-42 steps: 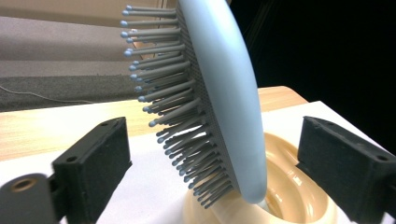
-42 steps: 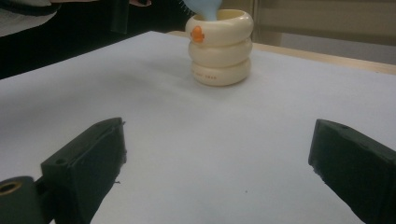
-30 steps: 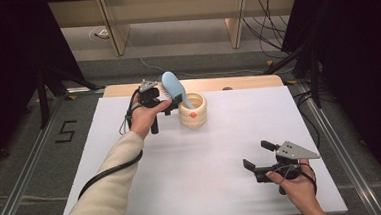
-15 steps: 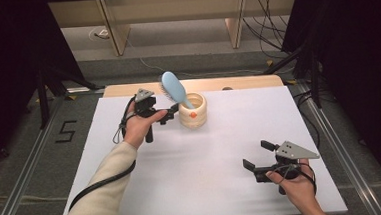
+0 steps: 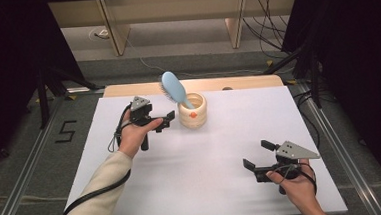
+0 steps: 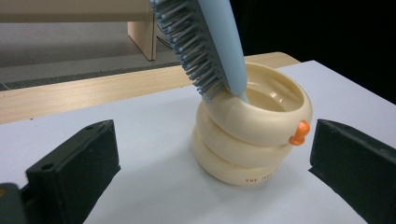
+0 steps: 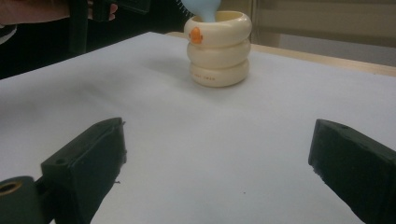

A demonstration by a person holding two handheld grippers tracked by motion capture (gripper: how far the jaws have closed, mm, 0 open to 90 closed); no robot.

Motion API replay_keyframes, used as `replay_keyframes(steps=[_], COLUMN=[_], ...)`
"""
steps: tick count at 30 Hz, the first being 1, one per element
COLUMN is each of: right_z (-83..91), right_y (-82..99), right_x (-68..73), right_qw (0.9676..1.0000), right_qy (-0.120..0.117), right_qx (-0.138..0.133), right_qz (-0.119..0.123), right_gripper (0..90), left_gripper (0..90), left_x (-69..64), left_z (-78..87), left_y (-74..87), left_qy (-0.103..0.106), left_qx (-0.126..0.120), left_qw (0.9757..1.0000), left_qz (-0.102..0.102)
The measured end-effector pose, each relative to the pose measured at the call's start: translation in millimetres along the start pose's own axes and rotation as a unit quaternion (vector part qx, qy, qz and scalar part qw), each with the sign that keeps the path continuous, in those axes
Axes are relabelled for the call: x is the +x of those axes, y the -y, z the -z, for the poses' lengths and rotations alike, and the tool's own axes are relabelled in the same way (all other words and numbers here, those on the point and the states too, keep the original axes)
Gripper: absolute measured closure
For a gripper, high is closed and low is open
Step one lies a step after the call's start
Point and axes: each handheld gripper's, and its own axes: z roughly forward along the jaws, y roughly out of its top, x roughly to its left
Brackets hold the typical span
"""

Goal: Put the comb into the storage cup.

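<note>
hairbrush (image 5: 173, 88) now standing in cup (image 5: 192, 111), left tongs (image 5: 166, 118) released, wide open, empty

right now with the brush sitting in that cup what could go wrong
1. The blue hairbrush stands handle-down in the cream ringed cup, leaning left with its heavy head far above the rim; a nudge might tip the cup or flip the brush out.
2. The left hand-held gripper is open close beside the cup, so pulling back carelessly could clip it.
3. The cup sits near the table's far edge.
</note>
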Motion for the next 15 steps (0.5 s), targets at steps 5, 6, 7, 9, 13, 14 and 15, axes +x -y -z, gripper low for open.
replay_keyframes(steps=[5,6,7,9,13,14,15], right_z=[0.3,0.4,0.4,0.3,0.5,0.4,0.4], right_y=[0.0,0.0,0.0,-0.2,-0.3,-0.4,-0.5], right_x=[-0.5,-0.5,-0.5,-0.3,0.2,0.2,0.1], right_qw=[1.0,1.0,1.0,1.0,1.0,1.0,1.0], right_qy=[0.0,0.0,0.0,0.0,0.0,-0.001,-0.001], right_qx=[-0.002,-0.002,-0.002,-0.003,-0.002,-0.003,-0.003], right_qz=[0.001,0.0,0.0,0.002,0.003,0.003,0.002], right_gripper=[5.1,5.1,5.1,5.1,5.1,5.1,5.1], left_gripper=[0.7,0.7,0.7,0.7,0.9,0.9,0.9], left_x=[-2.7,-2.7,-2.8,-2.8,-5.3,-6.3,-7.2], left_z=[8.4,10.1,11.7,14.9,22.2,24.1,26.0], left_y=[4.5,5.4,6.4,8.8,15.7,17.3,18.3], left_qy=[0.002,0.003,0.003,0.001,0.004,0.006,0.008], left_qx=[0.002,0.003,0.003,0.003,0.009,0.01,0.011], left_qw=[1.0,1.0,1.0,0.9999,0.9998,0.9998,0.9998], left_qz=[-0.006,-0.008,-0.009,-0.01,-0.016,-0.017,-0.017])
